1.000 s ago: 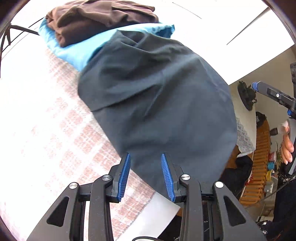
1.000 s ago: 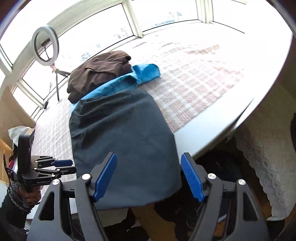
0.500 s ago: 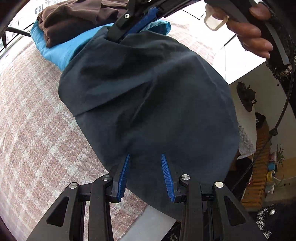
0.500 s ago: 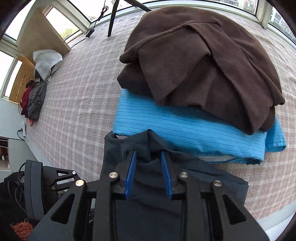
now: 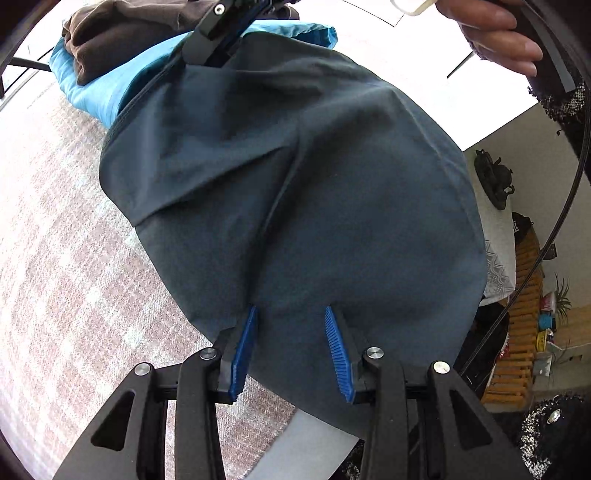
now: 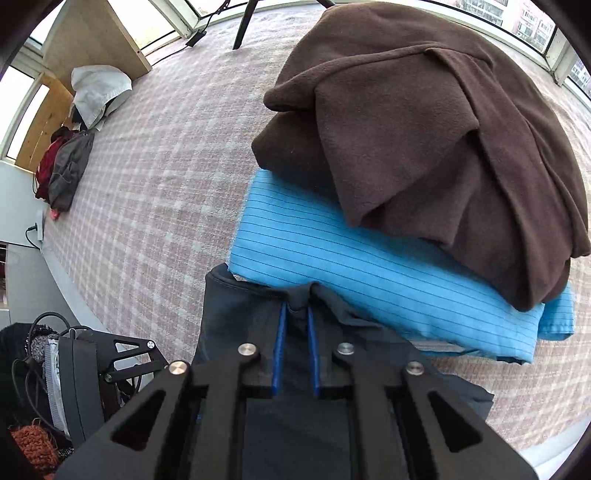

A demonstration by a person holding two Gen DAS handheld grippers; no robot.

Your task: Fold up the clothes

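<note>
- Dark slate garment (image 5: 295, 192) lies spread on the plaid tablecloth (image 5: 62, 266); its near hem hangs over the table's near edge.
- Left gripper (image 5: 290, 345) at the near hem, blue pads (image 5: 242, 350) set moderately wide apart, cloth lying between them; jaws not closed on it.
- Right gripper (image 6: 295, 321) at the garment's far edge, pads narrow, pinching a raised fold of the dark cloth (image 6: 297, 301). Same tool shows in the left view at top (image 5: 218, 37), the person's right hand (image 5: 491, 33) on its grip.
- Just beyond that pinch: folded blue striped garment (image 6: 369, 266), touching the dark one's far edge.
- Brown fleece garment (image 6: 424, 122) stacked on the blue one.
- Far left on the table: white cloth bundle (image 6: 98, 92), plus a red and grey heap (image 6: 62, 166), well apart from the work.
</note>
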